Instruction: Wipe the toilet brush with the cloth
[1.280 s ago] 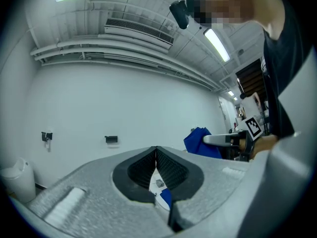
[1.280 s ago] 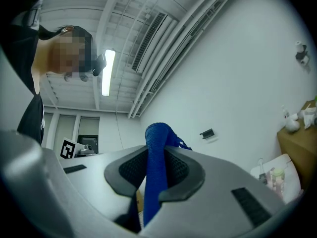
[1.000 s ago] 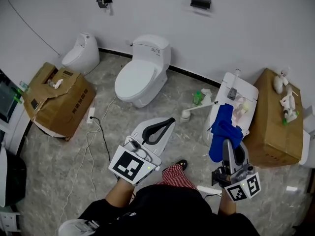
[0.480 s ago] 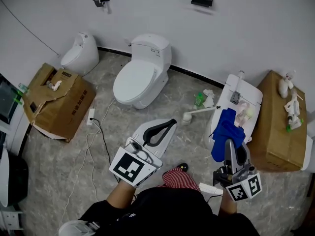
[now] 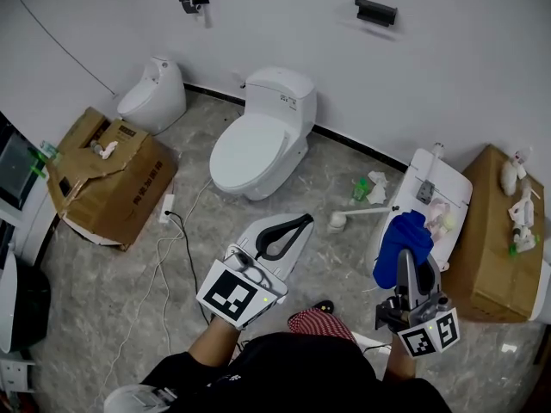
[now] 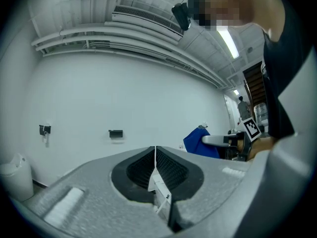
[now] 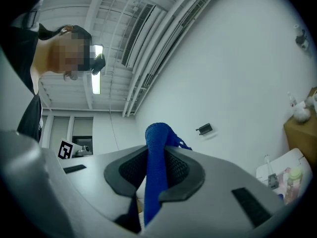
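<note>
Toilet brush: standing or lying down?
Lying down. The brush lies flat on the floor, handle level rather than upright, with its round head at the left end.

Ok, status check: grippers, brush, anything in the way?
Left gripper shut, empty. Right gripper shut on blue cloth. Toilet brush lying on floor, untouched. Green bottle just beyond it.

toilet (image 5: 258, 140) upper centre, against wall (image 5: 284, 24) | cardboard box (image 5: 108, 179) left | toilet brush (image 5: 337, 222) on floor (image 5: 336, 166), right of toilet | cloth (image 5: 403, 243) lower right
</note>
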{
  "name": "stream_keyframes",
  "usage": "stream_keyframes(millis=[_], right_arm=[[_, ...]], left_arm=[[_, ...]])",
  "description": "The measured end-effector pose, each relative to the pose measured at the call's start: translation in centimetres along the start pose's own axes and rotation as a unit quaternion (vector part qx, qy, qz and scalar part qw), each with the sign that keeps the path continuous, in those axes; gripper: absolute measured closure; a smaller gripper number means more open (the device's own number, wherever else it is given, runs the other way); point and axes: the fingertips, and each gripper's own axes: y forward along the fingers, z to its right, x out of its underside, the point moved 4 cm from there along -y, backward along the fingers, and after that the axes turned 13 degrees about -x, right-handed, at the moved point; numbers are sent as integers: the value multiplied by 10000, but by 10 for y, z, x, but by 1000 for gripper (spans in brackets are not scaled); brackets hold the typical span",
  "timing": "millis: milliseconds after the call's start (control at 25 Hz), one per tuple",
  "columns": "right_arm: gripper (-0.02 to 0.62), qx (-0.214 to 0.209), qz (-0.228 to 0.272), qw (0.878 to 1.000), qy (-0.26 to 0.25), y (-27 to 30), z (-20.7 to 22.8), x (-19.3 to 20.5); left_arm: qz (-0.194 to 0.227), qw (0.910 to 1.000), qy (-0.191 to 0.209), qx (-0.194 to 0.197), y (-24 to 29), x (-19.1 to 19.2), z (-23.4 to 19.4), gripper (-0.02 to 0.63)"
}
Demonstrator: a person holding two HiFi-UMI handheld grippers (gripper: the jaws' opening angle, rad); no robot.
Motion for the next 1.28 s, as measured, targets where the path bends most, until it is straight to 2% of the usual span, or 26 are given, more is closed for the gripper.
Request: stream_keyframes(millis=[320, 640, 1000, 1280], right_arm=[[532, 29, -4, 10000, -10, 30, 19, 3], [532, 241, 76, 9995, -206, 38, 40, -4], [532, 798, 178, 9959, -395, 19, 53, -8], [532, 1512, 451, 9856, -612, 13, 75, -15]], left_arm=[[-15, 10000, 1, 15, 27, 1, -28, 601], [7, 9997, -65, 232, 63, 8, -38, 601], [98, 9957, -47, 922, 110, 9, -23, 601], [53, 9836, 131, 1798, 162, 10, -13, 601]])
